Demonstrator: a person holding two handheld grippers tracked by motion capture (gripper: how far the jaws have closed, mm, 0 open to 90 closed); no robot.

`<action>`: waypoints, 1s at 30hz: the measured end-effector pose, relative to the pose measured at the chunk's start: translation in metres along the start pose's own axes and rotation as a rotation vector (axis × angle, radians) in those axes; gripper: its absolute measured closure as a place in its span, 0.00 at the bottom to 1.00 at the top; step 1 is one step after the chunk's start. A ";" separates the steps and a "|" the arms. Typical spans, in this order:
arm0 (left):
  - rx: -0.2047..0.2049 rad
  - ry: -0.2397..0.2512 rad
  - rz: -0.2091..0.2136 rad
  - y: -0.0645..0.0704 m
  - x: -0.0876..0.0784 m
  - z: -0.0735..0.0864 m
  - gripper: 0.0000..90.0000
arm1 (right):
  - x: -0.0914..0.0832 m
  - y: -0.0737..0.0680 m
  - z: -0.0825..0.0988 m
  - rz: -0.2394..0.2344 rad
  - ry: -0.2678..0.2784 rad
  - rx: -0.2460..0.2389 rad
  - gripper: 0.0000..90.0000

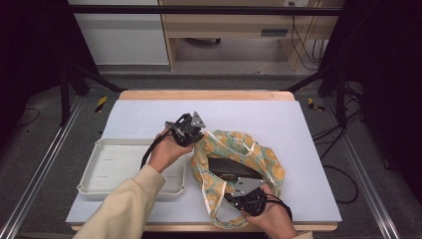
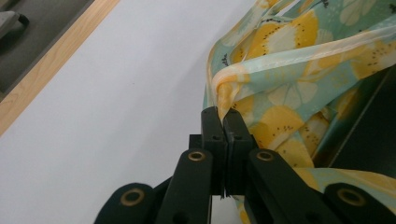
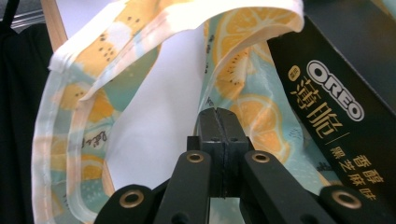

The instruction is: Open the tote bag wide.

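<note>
Here we have the left gripper (image 2: 223, 114) clamped tight on the bag (image 1: 239, 164), its jaws pressed together with a fold of the bag's pale-edged rim pinched between the tips. In the high view that gripper (image 1: 191, 130) sits at the bag's far left corner, the hand (image 1: 166, 149) behind it. Our right gripper (image 3: 218, 113) is closed too, jaws meeting on the printed cloth just beside the box (image 3: 345, 93); from above it (image 1: 246, 195) holds the bag's near edge, close to the table's front. Between the two grips the bag lies on the white table (image 1: 298, 129), right of centre, its mouth spread and facing up. One handle loop (image 1: 219, 216) trails toward the front edge. The dark box (image 1: 233, 168) lies flat inside the bag, its long axis running across the table from left to right, slightly slanted. In the right gripper view its lettered face slopes away to the right. Left of the bag, just beside it, a white tray (image 1: 99, 172) rests on the table under our left sleeve (image 1: 124, 204).
</note>
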State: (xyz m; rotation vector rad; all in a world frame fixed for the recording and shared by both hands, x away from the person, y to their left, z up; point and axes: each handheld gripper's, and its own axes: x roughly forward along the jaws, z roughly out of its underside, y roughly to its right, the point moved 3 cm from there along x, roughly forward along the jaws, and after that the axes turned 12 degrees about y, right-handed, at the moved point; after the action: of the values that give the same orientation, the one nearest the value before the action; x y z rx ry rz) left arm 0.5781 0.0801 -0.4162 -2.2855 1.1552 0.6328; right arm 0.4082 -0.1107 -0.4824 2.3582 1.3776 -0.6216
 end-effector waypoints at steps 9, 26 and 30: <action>-0.010 -0.014 -0.027 -0.005 0.012 0.005 1.00 | -0.003 -0.004 0.000 -0.040 0.003 0.004 1.00; -0.020 -0.041 -0.030 -0.005 0.020 0.010 0.99 | -0.006 -0.009 0.002 -0.082 0.000 0.009 1.00; 0.003 -0.051 -0.009 0.002 0.013 0.014 0.95 | -0.009 -0.005 0.002 -0.043 0.024 0.011 0.98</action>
State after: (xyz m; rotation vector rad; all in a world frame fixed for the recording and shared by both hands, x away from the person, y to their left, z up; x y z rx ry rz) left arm 0.5810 0.0801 -0.4348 -2.2573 1.1208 0.6820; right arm 0.3992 -0.1160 -0.4799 2.3578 1.4430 -0.6164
